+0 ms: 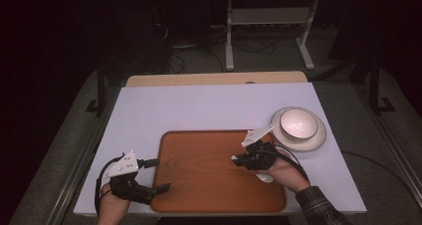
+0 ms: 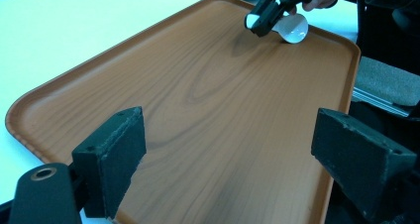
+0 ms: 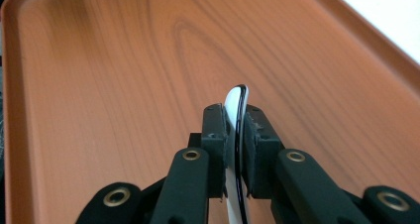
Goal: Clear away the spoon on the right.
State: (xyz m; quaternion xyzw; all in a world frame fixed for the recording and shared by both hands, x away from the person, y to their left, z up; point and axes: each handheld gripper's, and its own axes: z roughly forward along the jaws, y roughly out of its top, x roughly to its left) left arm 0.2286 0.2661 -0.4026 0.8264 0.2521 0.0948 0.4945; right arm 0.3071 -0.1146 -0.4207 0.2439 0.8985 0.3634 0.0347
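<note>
I am pinching a white spoon (image 3: 236, 135) by its handle in my right gripper (image 3: 236, 130) above the wooden tray (image 1: 199, 185), while my left gripper (image 2: 228, 154) is hanging spread wide over the tray's near corner

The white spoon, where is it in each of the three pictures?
High view: the white spoon is lower right, under the right gripper, over the tray's right edge.
Left gripper view: top, right of middle, its bowl behind the right gripper's tip.
Right gripper view: bottom middle, its handle clamped edge-on between the black jaws.
Shared landmark: the brown wooden tray.
</note>
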